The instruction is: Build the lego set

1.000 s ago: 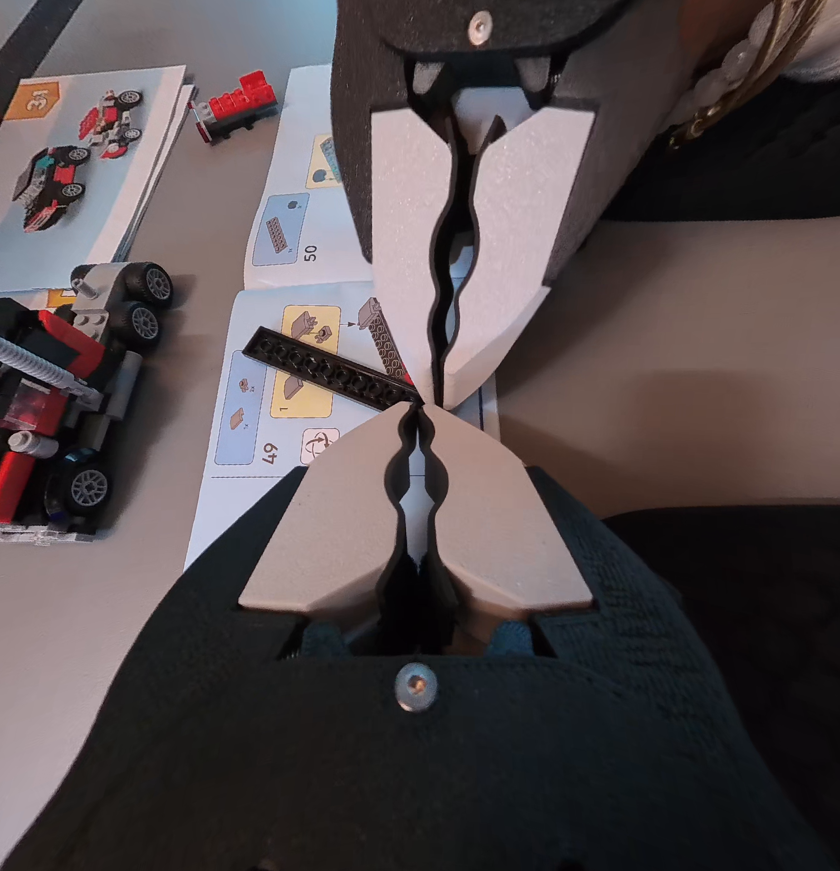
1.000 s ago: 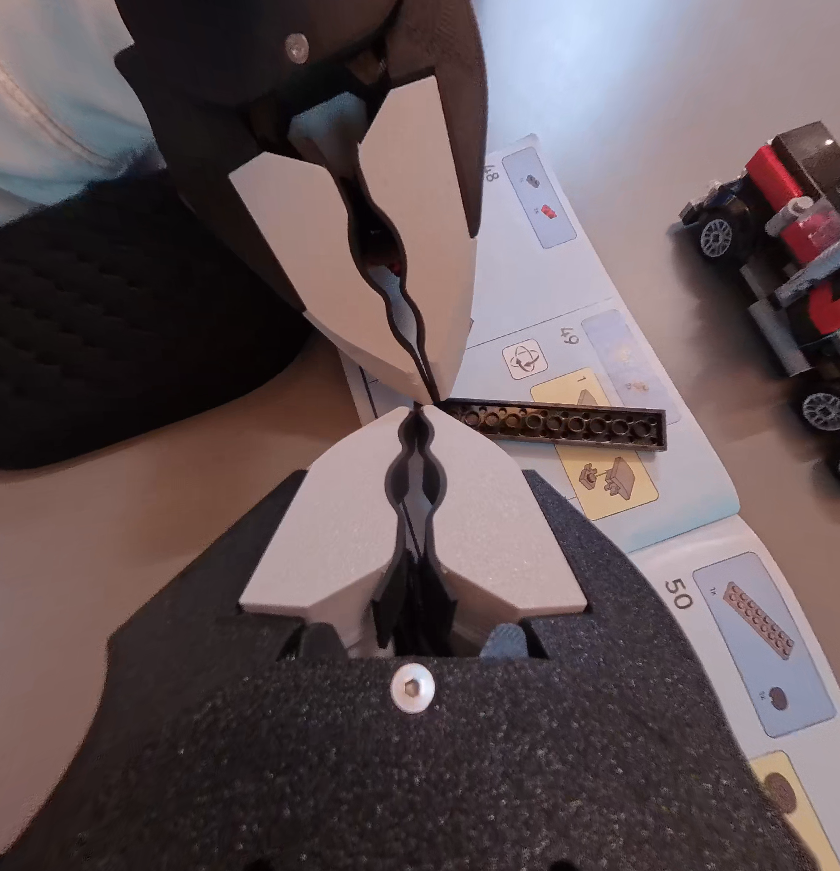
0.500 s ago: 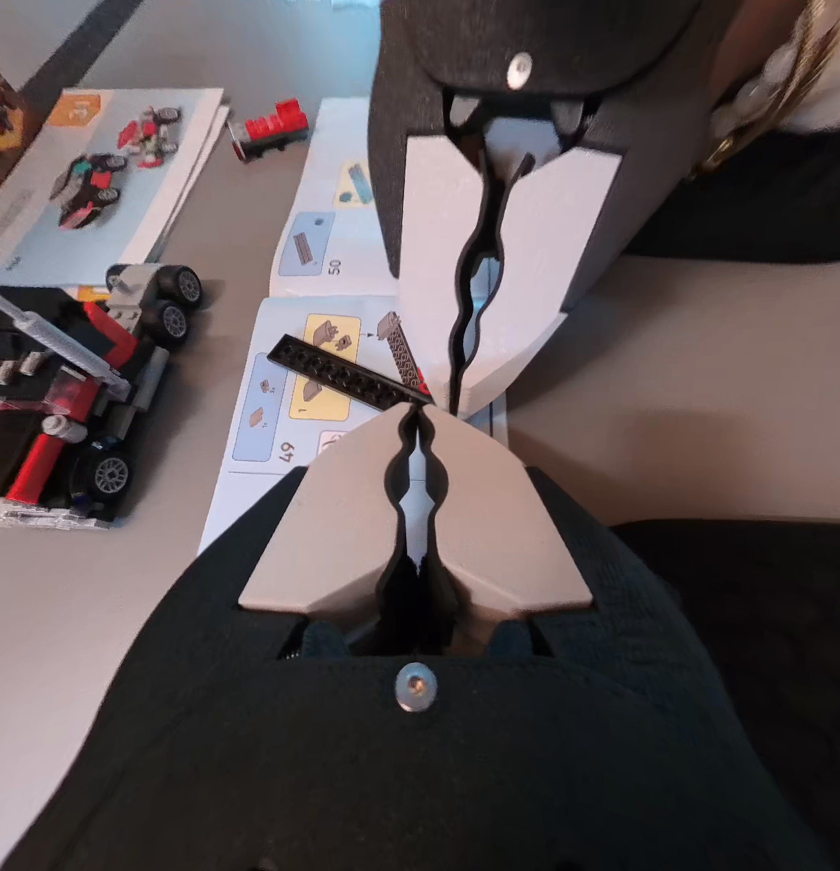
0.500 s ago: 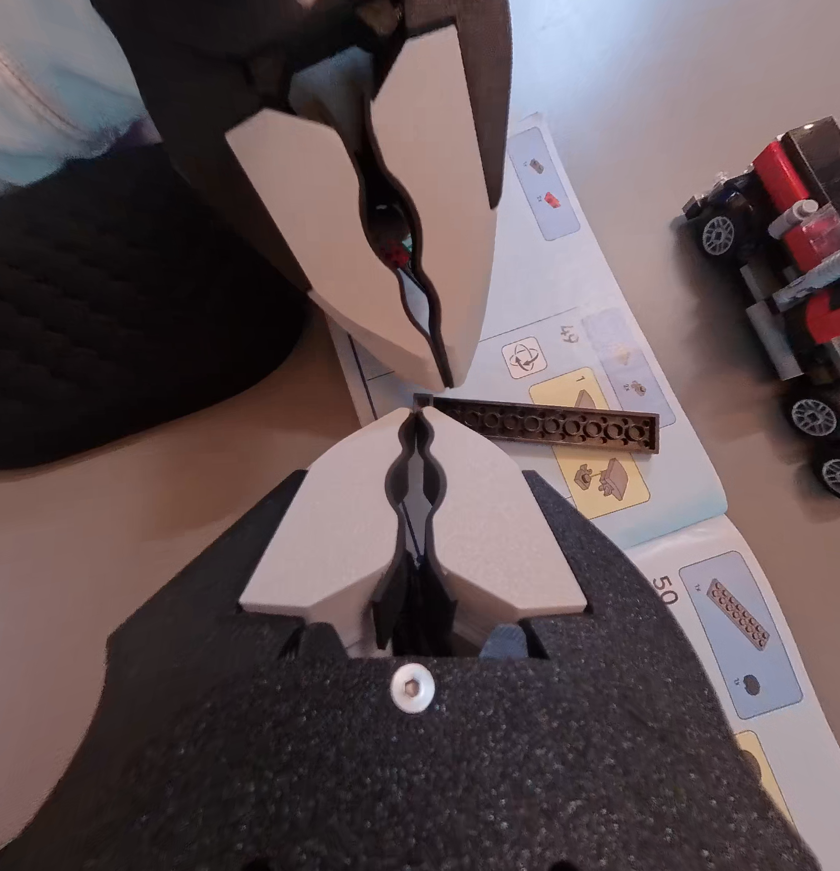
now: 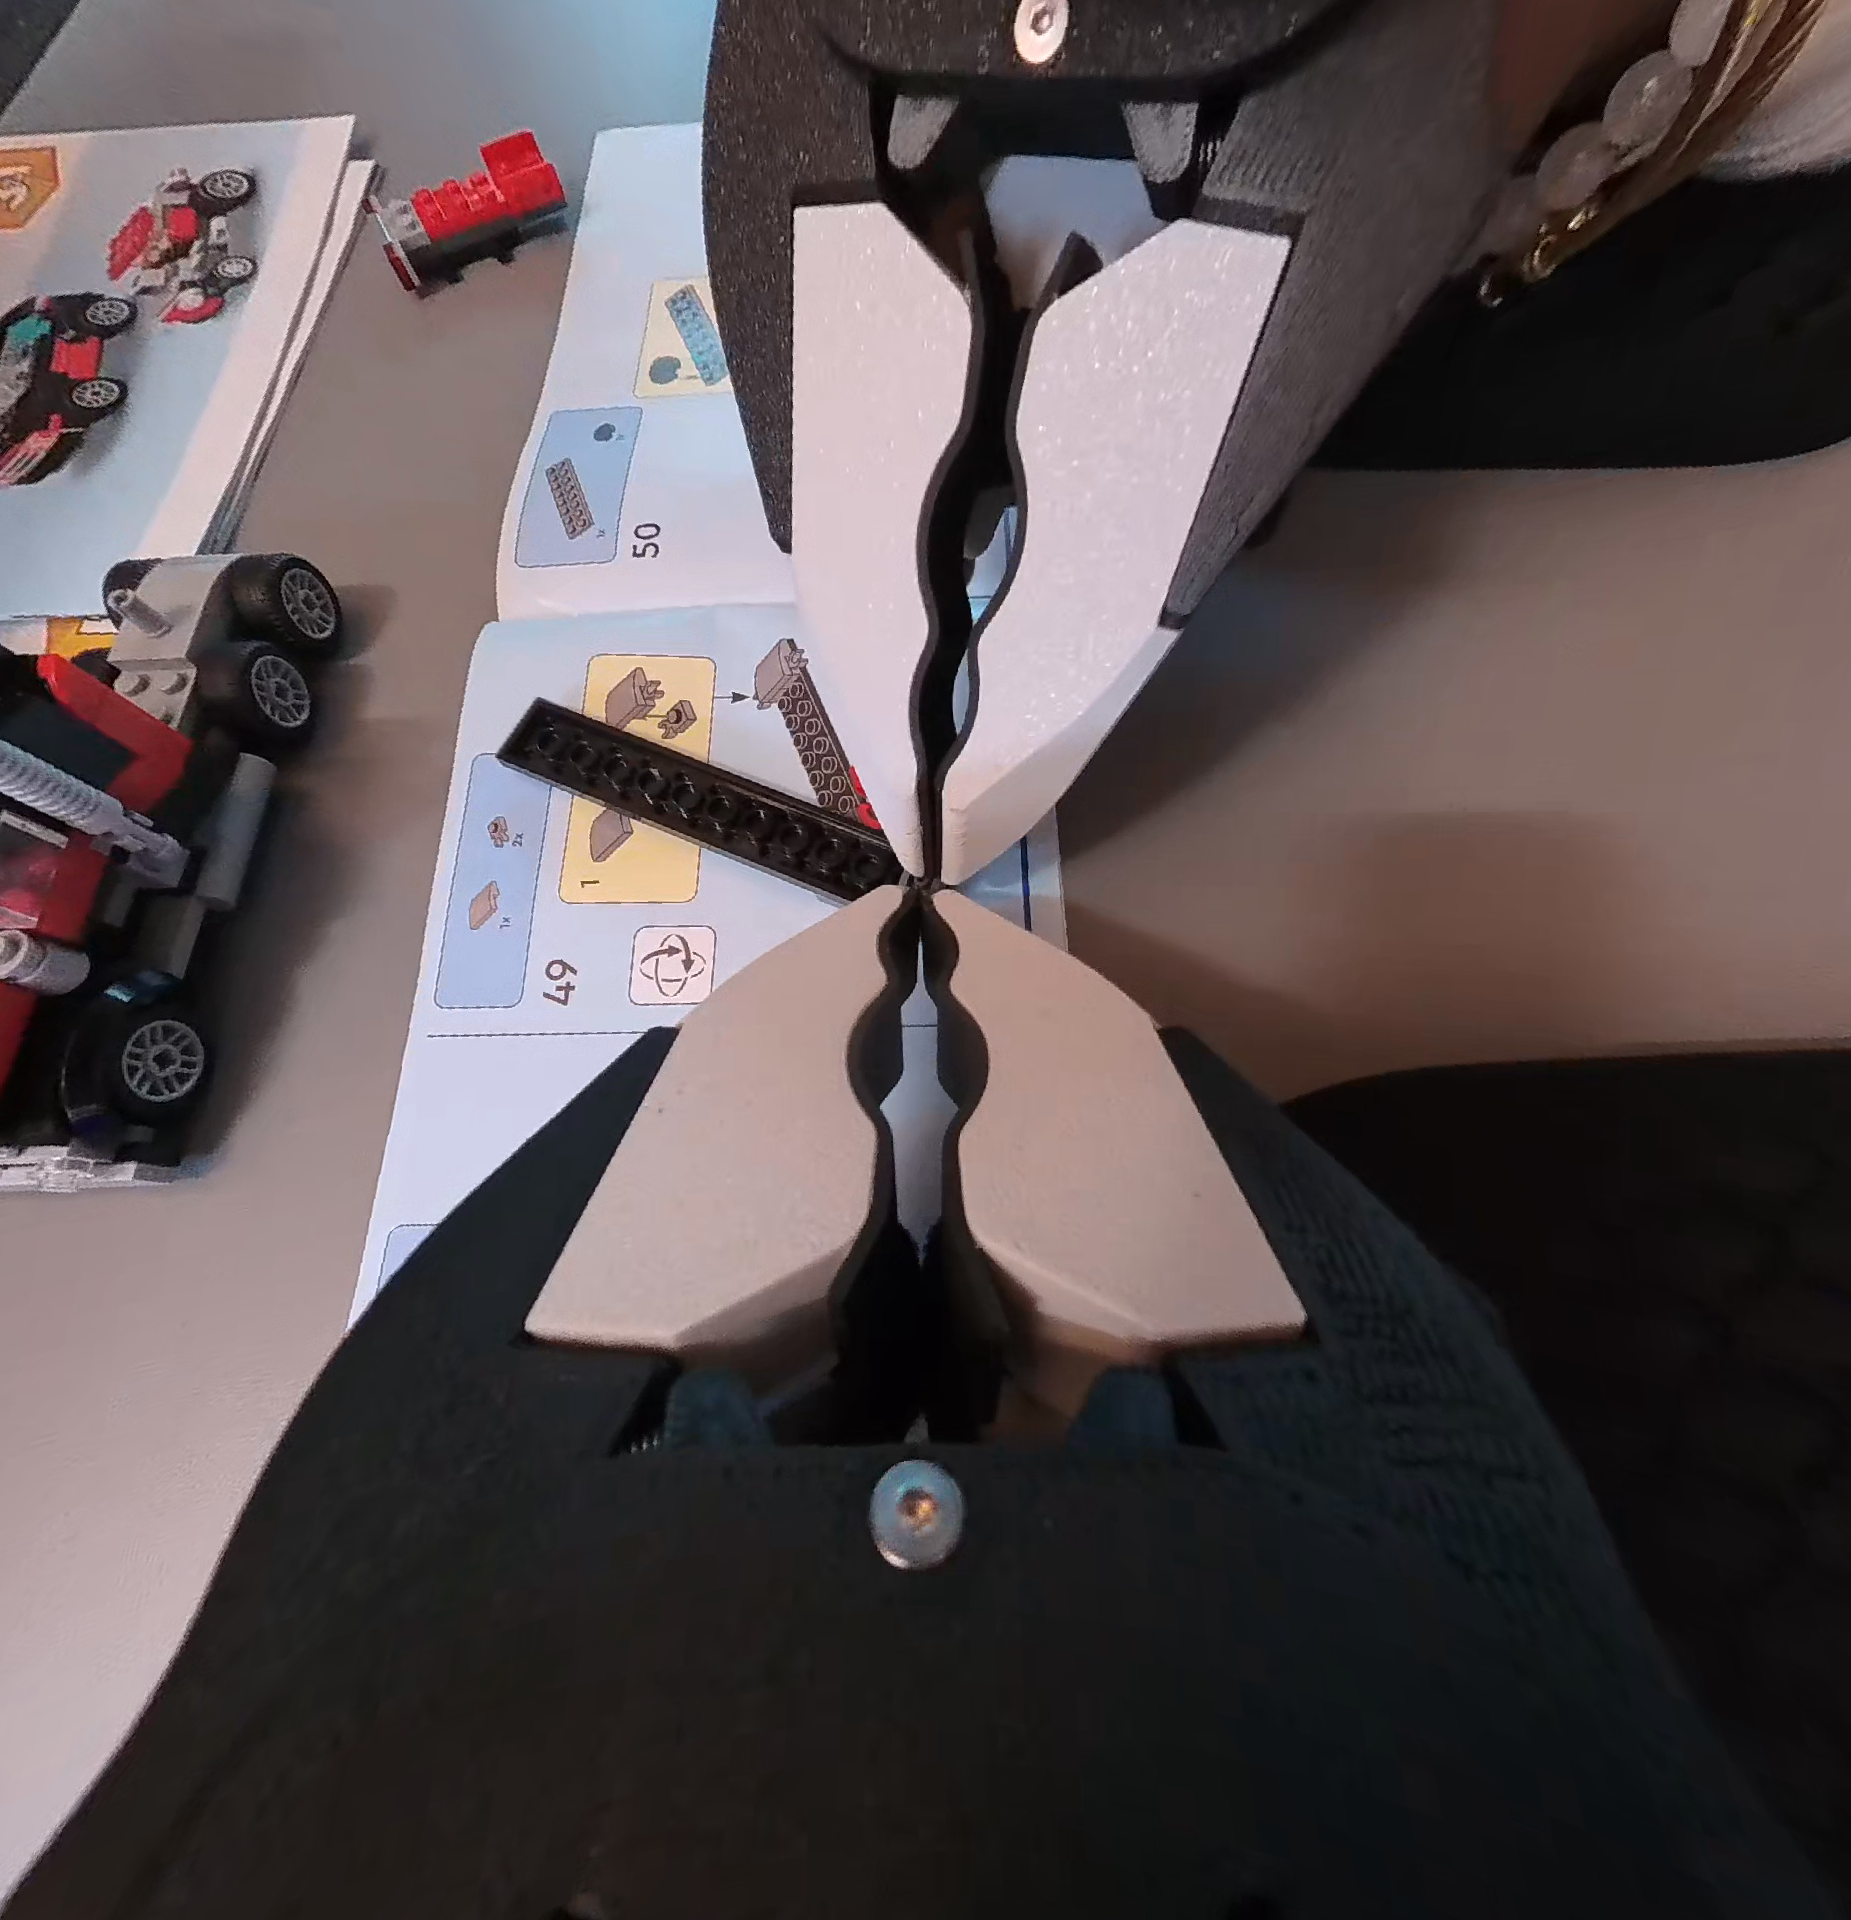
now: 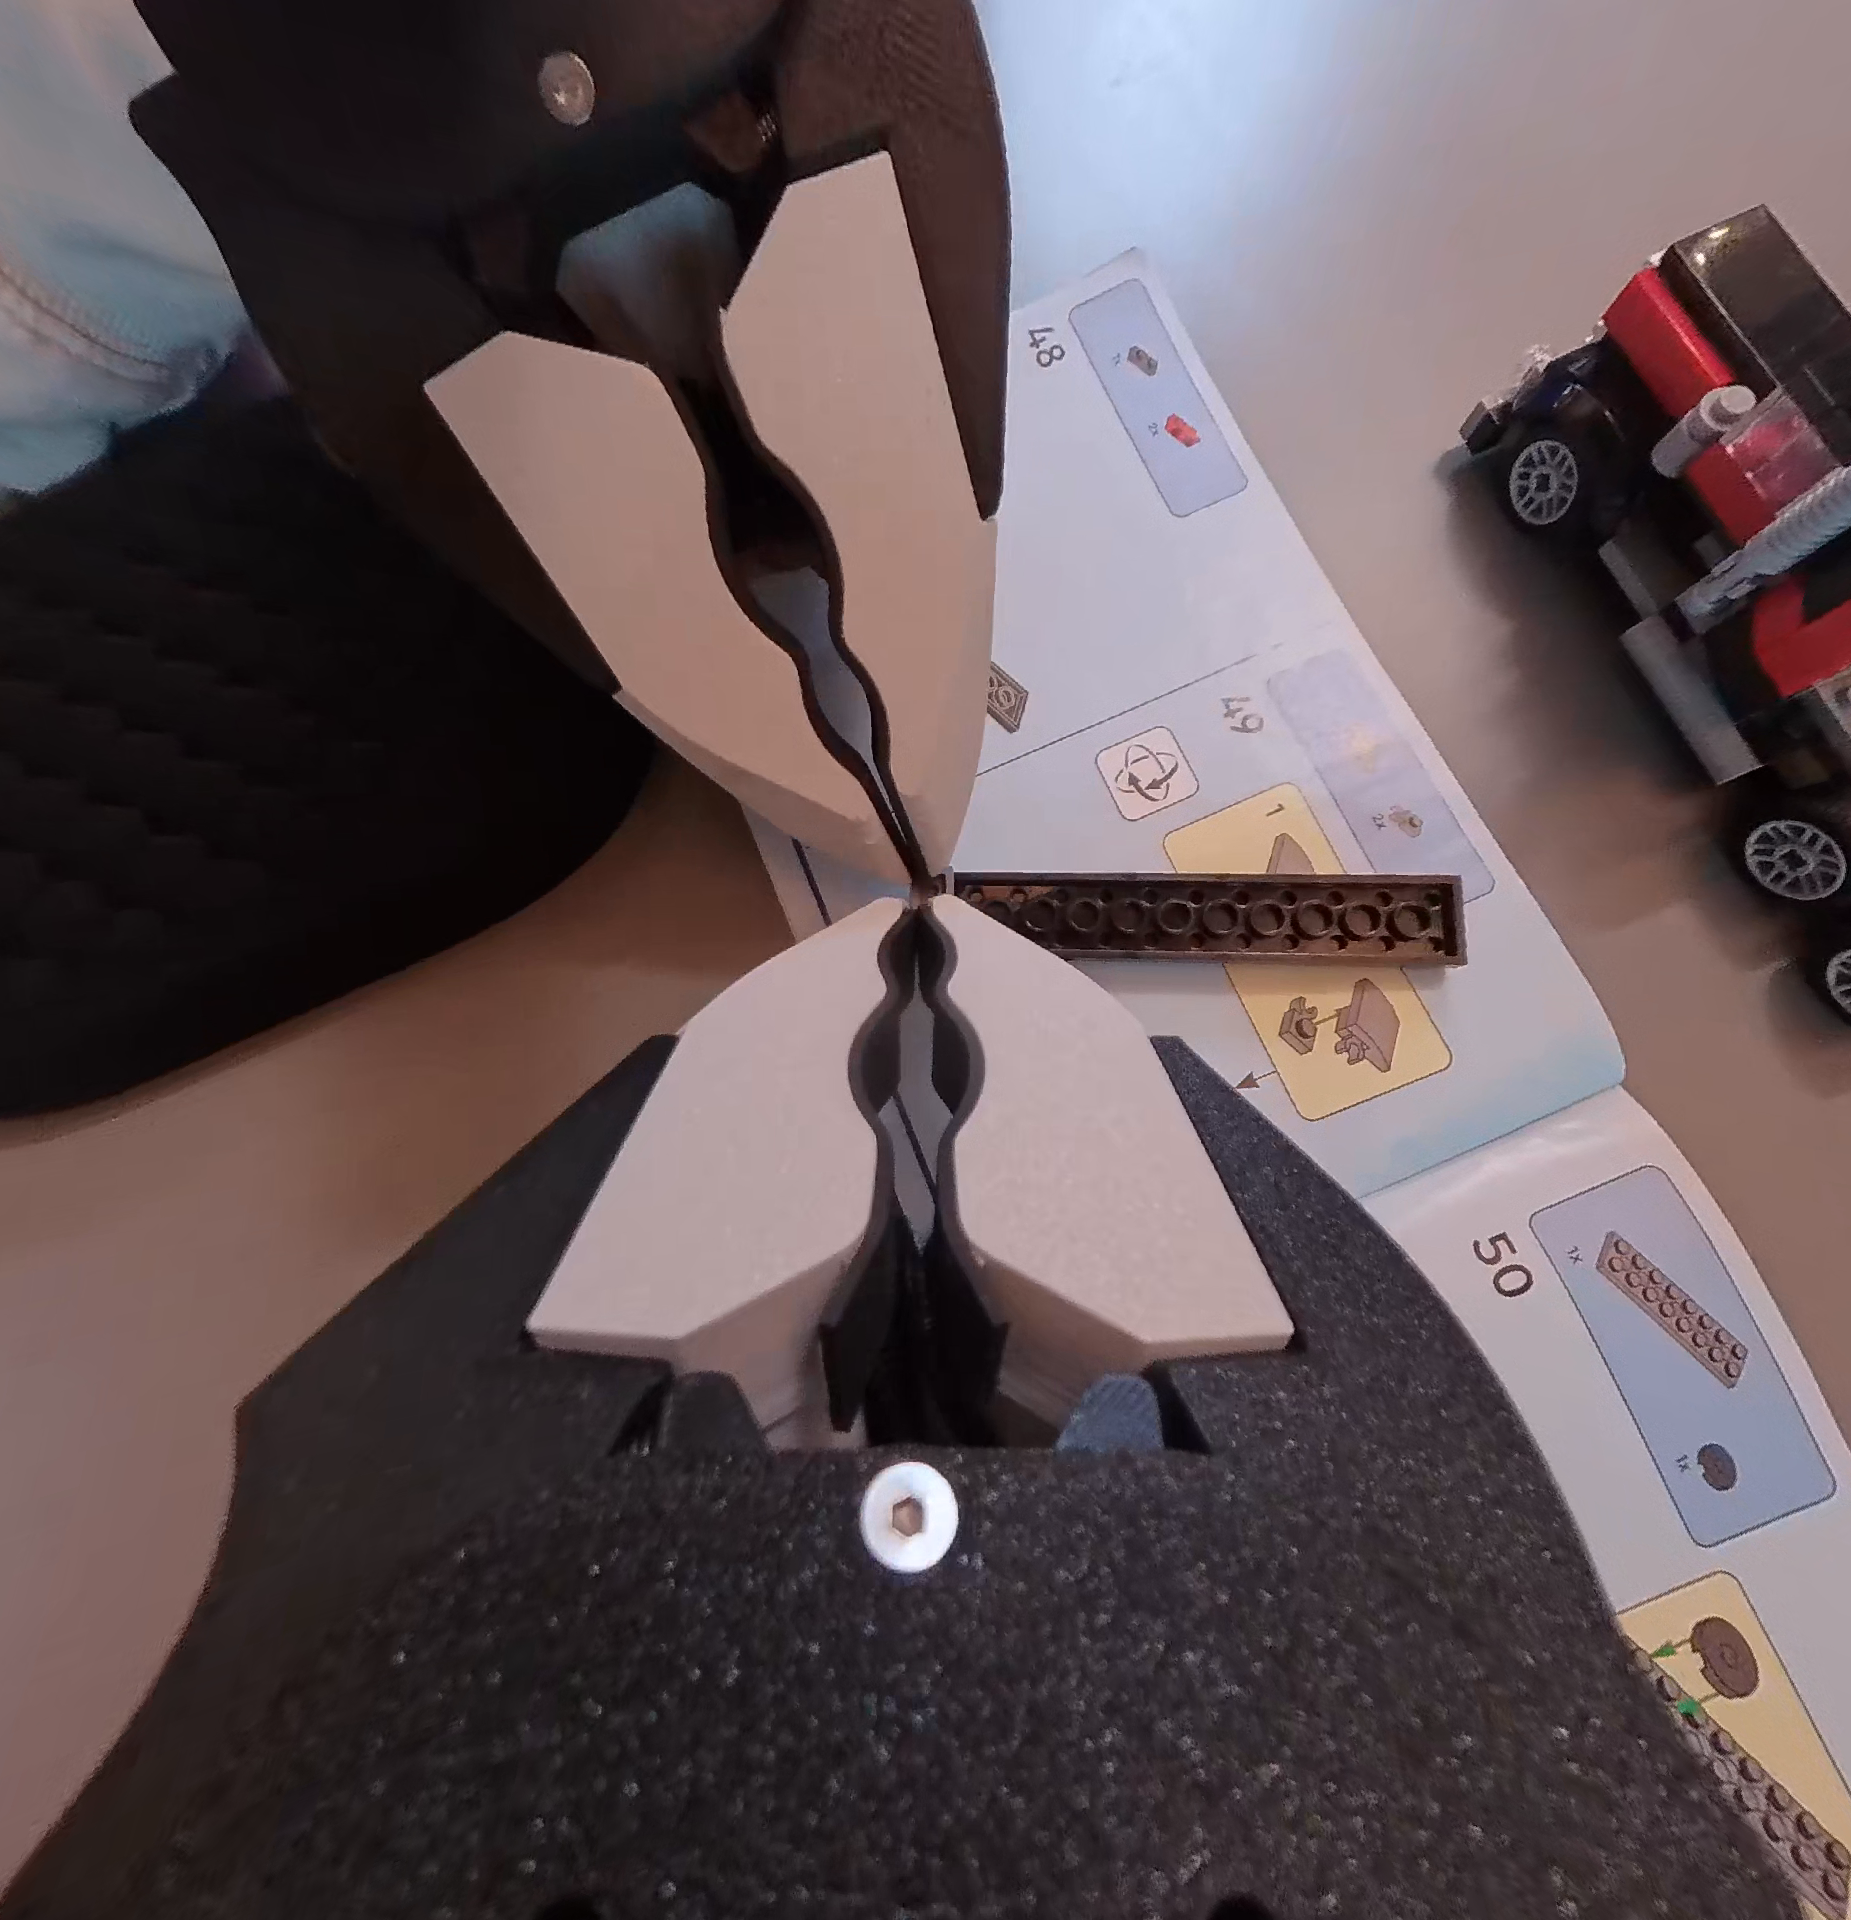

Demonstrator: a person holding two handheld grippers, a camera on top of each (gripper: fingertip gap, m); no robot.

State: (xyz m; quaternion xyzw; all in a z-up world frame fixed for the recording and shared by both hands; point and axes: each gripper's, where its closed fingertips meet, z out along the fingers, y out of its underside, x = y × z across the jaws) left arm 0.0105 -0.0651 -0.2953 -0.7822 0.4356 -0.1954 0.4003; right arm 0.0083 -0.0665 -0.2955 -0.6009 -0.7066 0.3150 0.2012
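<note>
A long black lego plate (image 5: 692, 795) lies on the open instruction booklet (image 5: 630, 582), studs down as far as I can tell. My left gripper (image 5: 916, 899) and my right gripper (image 5: 931, 857) point at each other, both shut, with their tips meeting at the plate's near end. In the right wrist view the plate (image 6: 1212, 920) runs to the right from my right gripper (image 6: 921, 909), and the left gripper (image 6: 916, 868) comes in from above. A tiny dark bit shows between the tips. I cannot tell which gripper holds it.
A red, black and grey lego truck (image 5: 100, 883) stands left of the booklet and also shows in the right wrist view (image 6: 1752, 582). A small red build (image 5: 474, 213) and closed booklets (image 5: 152, 343) lie farther back. A black textured pad (image 6: 225, 779) lies near the person. Left and right tips are no more than a few centimetres apart. From either gripper's tips it is about 5 cm to the long black lego plate (image 5: 692, 795). Look for it in the right wrist view (image 6: 1212, 915) too.
Half a second ago the two grippers' tips stood a little apart at the plate's end. Now they touch again. The plate has shifted slightly on the booklet.
</note>
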